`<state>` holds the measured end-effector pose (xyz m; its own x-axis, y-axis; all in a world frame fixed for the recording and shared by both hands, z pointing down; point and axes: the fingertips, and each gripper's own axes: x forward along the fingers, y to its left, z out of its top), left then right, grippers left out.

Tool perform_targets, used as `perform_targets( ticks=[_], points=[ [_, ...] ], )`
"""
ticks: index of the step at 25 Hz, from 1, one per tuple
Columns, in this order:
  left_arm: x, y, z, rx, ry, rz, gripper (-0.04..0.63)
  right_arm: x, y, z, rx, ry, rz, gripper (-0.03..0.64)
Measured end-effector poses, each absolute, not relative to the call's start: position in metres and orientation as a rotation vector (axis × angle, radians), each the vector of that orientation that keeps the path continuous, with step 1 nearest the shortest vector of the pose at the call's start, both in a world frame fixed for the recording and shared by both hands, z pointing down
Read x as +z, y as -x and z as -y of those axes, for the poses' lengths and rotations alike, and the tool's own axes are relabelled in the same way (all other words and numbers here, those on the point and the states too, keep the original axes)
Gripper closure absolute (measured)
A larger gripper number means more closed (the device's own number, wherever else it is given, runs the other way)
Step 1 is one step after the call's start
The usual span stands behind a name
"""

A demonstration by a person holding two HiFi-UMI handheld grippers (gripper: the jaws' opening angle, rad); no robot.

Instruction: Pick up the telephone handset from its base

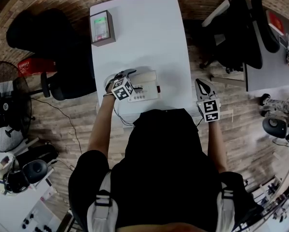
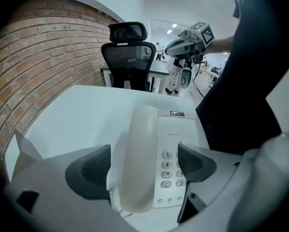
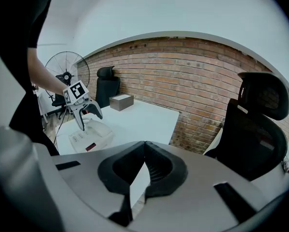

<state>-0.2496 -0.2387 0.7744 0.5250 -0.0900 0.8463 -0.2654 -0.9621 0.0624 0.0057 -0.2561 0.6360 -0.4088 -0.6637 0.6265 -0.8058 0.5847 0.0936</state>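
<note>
Straddling the handset (image 2: 137, 163), left gripper (image 2: 144, 159) fingers (image 2: 91, 170) spread; right gripper (image 3: 144, 148) fingers (image 3: 159, 170) pressed together.

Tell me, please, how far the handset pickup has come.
Done: the left tongs, open, straddle the handset. In hand: the grasp; the pads seem not to touch it yet. Left: the grip and the lift, since the handset lies on its base. The right tongs are shut, empty, beside the table.

On the telephone base (image 2: 182, 129), keypad keys (image 2: 167, 165) read 1, 4, 7 and 0; other print is too small.
</note>
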Motion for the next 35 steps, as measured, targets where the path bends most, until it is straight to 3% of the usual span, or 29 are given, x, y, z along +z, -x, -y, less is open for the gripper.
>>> perform_targets(
  ticks=[22,35],
  points=[
    [0.800,0.242,0.237,1.433,-2.522,0.211,0.180,0.636,-0.007,0.251,0.304,-1.132,2.179,0.618],
    [0.796,0.242,0.241,1.431,-2.529,0.247,0.305,0.640,-0.011,0.249,0.313,-1.136,2.175,0.618]
  ],
)
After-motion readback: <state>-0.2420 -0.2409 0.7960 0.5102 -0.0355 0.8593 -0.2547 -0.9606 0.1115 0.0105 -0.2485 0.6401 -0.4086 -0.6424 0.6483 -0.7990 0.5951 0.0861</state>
